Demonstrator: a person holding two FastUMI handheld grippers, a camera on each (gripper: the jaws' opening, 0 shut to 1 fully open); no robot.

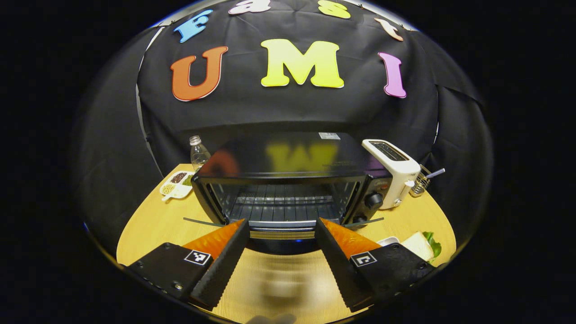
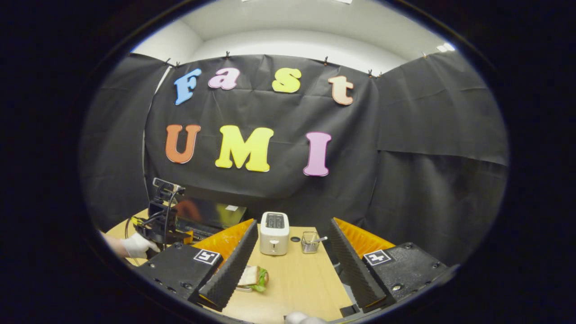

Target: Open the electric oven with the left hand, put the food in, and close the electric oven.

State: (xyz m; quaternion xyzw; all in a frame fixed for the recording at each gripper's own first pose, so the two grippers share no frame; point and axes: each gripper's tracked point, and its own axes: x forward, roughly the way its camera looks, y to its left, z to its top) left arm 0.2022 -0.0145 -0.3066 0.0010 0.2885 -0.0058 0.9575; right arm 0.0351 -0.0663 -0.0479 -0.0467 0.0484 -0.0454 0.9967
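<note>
In the left gripper view the left gripper (image 1: 281, 231) stood wide apart with nothing between its fingers, poised over the wooden surface (image 1: 148, 225) just in front of the electric oven (image 1: 283, 180). The oven's door (image 1: 282, 234) hung down open toward the gripper, its front edge lying between the two fingertips, though I cannot tell whether either touched it; the wire rack (image 1: 279, 204) inside was bare. To the right of the oven's knob sat a white toaster (image 1: 391, 173), with a small wire holder (image 1: 420, 182) beyond it. To the oven's left lay a divided dish of grains (image 1: 177, 183) and, behind that, a clear plastic bottle (image 1: 198, 153). In the right gripper view the right gripper (image 2: 292, 247) was likewise spread wide and held nothing. The sandwich (image 2: 253, 276) lay on its plate on the surface close by the left finger, well short of the toaster and not in the oven.
</note>
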